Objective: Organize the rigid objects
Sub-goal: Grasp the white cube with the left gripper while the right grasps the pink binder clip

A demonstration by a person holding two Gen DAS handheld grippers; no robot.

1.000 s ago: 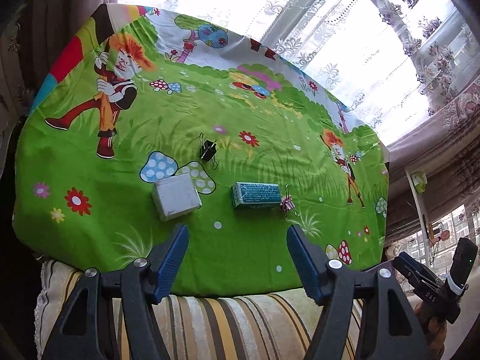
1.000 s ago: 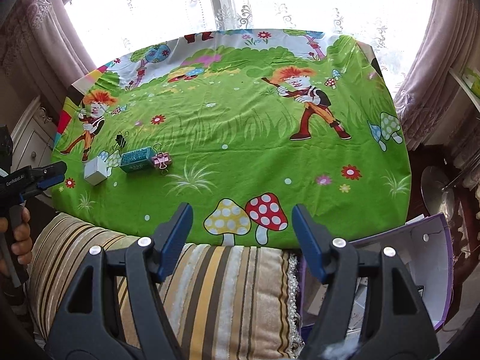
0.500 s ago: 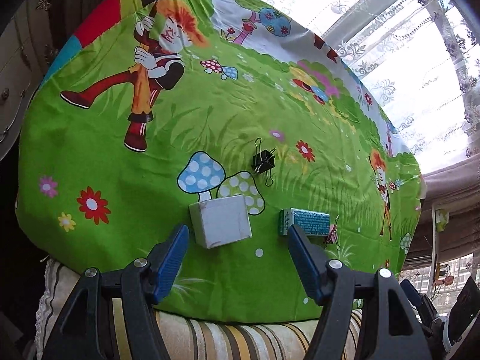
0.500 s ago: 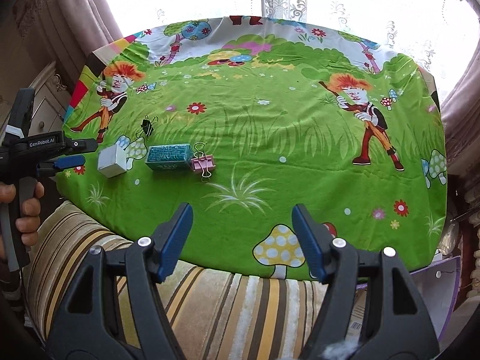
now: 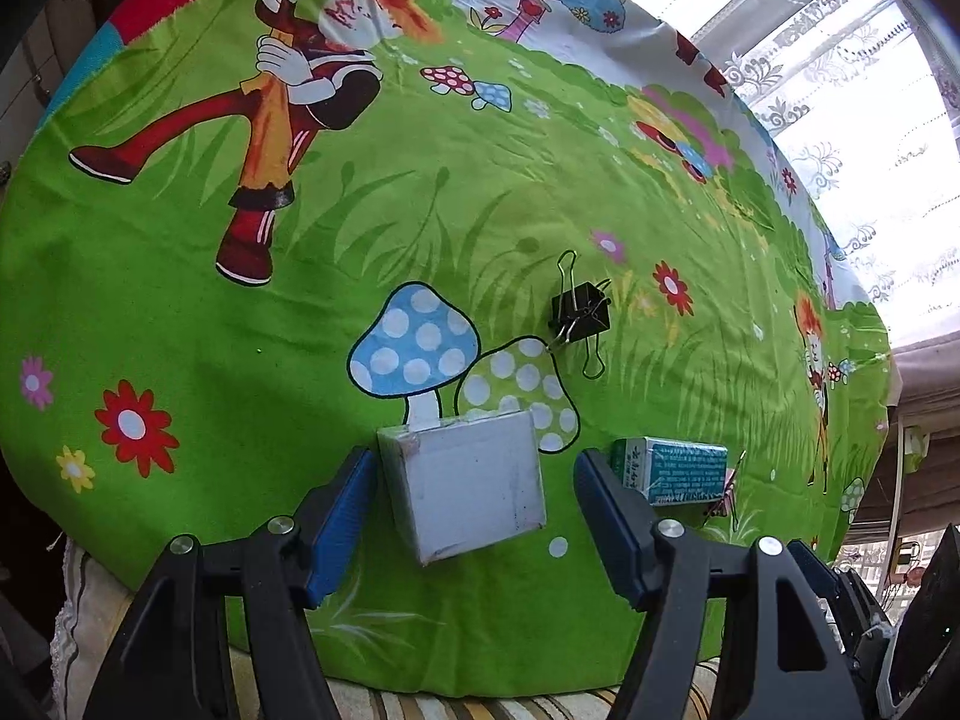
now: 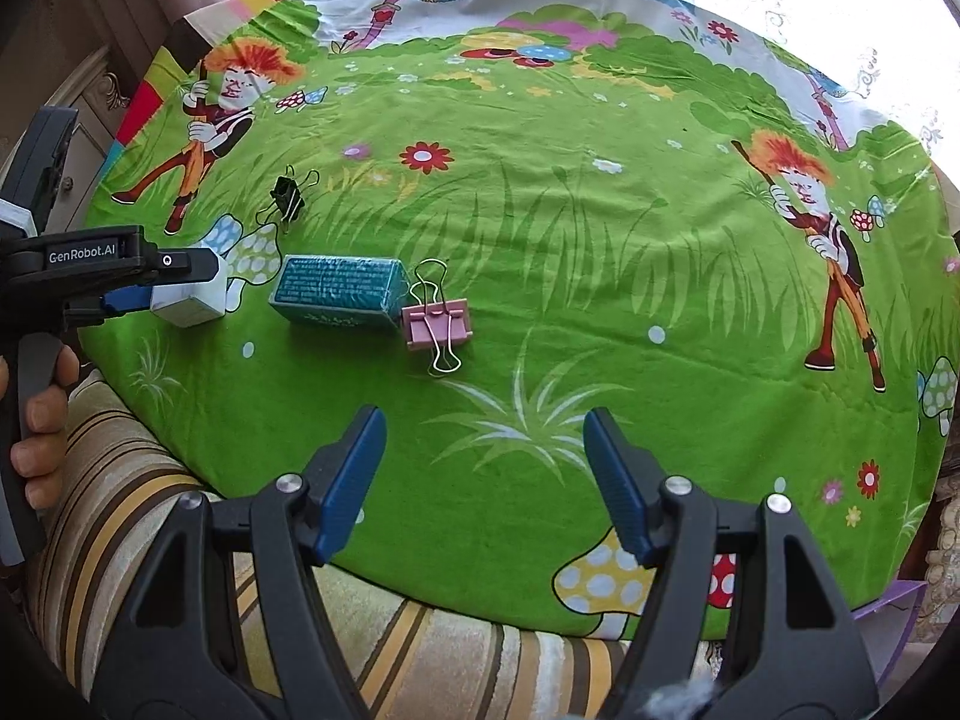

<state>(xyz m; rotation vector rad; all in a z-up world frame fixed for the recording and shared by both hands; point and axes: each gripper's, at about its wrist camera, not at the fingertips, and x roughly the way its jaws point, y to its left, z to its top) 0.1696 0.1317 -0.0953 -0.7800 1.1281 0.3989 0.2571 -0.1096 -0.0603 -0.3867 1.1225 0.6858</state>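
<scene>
Both tongs have dropped toward the near edge of the tabletop (image 6: 540, 228) over the last second, and my left tongs (image 5: 474, 516) now straddle the white box (image 5: 474, 489), which a second ago lay well ahead of them. They stand wide, blue pads on either side of the box and not pressing on it. My right tongs (image 6: 483, 480) are also wide and empty, hovering over bare cloth, with the pink binder clip (image 6: 438, 321) ahead and to the left.

As I read it, the step in hand is the first pick: the white box. Next I need to settle the left tongs a little lower, square the pads to the box's flat sides, and squeeze. It looks light and stiff, so a modest grip should do.

Just right of the box lies the teal packet (image 6: 336, 291), with the pink clip touching its far end; the black binder clip (image 5: 579, 312) sits apart, farther in. Everything rests on a bright green cartoon tablecloth (image 5: 180, 312) with mushrooms and flowers. Striped cushions (image 6: 150, 510) lie at the near edge, lace curtains (image 5: 852, 90) cover a sunlit window behind, and a purple box (image 6: 900, 606) shows at lower right.
</scene>
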